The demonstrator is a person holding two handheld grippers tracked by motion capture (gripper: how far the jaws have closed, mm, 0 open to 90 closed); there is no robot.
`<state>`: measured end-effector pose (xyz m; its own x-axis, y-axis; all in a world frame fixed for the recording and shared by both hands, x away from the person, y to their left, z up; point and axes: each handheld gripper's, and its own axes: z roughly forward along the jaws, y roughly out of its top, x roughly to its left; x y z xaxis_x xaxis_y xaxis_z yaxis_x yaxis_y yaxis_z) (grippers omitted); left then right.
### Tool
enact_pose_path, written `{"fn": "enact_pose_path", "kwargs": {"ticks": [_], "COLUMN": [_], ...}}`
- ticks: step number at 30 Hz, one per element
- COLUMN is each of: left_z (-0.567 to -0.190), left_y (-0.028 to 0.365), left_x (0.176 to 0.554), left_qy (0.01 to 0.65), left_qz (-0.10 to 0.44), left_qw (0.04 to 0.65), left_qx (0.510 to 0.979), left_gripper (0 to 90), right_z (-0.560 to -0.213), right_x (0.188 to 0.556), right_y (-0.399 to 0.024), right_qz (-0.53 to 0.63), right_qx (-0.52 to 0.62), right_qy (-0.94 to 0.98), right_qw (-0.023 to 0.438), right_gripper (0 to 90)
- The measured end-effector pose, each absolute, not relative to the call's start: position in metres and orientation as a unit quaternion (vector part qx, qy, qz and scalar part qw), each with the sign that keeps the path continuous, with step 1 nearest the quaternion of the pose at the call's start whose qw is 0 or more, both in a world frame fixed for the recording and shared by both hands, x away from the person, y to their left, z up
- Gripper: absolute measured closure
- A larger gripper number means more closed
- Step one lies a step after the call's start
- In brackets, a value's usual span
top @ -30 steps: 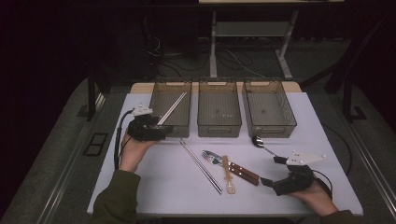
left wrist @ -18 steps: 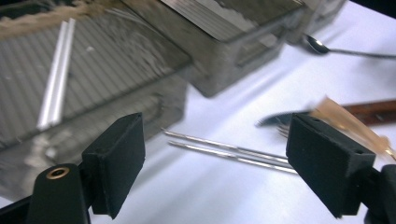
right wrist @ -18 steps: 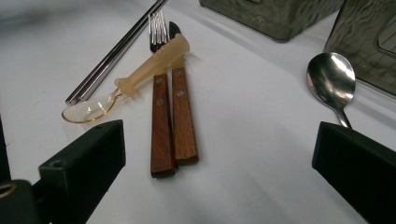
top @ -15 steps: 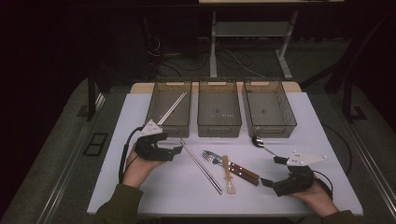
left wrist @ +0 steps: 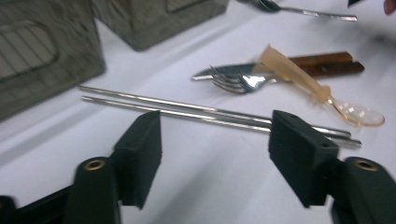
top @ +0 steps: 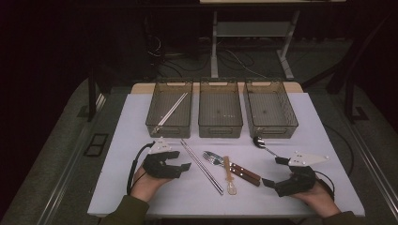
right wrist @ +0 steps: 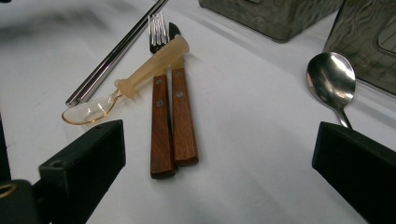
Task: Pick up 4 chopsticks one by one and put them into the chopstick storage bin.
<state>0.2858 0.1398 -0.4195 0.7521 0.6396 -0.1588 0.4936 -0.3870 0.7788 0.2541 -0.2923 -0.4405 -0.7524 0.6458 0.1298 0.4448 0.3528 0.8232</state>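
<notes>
While the right gripper (top: 274, 171) rests fingers apart, the left gripper (top: 182, 167), fingers apart and just closing, faces the metal chopsticks (top: 202, 166) near the counter's (top: 117, 154) front edge.

The high view looks forward and down from above the person's side, far enough off to take in the whole white tabletop (top: 141, 117) and the three bins (top: 220, 110) at its far edge. The left gripper view sits low and close over the cloth, looking along its own jaws toward the metal chopsticks (left wrist: 187, 109), with the fork and knife (left wrist: 280, 72) and the translucent spoon (left wrist: 317, 91) just beyond; its edges are somewhat blurred, perhaps from motion. The right gripper view is equally low and near, facing the same cutlery from the opposite side. All three views share that cluster of cutlery mid-table
</notes>
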Motion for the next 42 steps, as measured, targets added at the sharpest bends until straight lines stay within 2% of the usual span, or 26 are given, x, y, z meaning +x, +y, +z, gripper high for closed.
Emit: {"fn": "enact_pose_path", "kwargs": {"ticks": [5, 10, 15, 25, 42], "left_z": [-0.420, -0.420, -0.423, -0.428, -0.444], "left_y": [0.133, 0.123, 0.108, 0.079, 0.033], "left_x": [0.281, 0.279, 0.279, 0.281, 0.277], "left_qy": [0.322, 0.300, 0.280, 0.255, 0.219], "left_qz": [0.082, 0.058, 0.046, 0.017, -0.001], "left_qw": [0.431, 0.432, 0.420, 0.429, 0.383], "left_qx": [0.839, 0.849, 0.862, 0.867, 0.897], "left_gripper": [49.5, 73.4, 87.7, 89.1, 89.0], "right_z": [-0.441, -0.440, -0.441, -0.441, -0.441], "right_x": [0.254, 0.255, 0.254, 0.255, 0.254], "right_y": [-0.292, -0.293, -0.291, -0.291, -0.291], "right_qz": [0.460, 0.459, 0.458, 0.455, 0.455], "right_qx": [0.333, 0.336, 0.332, 0.333, 0.335], "right_qy": [0.816, 0.815, 0.817, 0.818, 0.818], "right_qw": [0.109, 0.110, 0.111, 0.110, 0.111], "right_gripper": [2.5, 2.5, 2.5, 2.5, 2.5]}}
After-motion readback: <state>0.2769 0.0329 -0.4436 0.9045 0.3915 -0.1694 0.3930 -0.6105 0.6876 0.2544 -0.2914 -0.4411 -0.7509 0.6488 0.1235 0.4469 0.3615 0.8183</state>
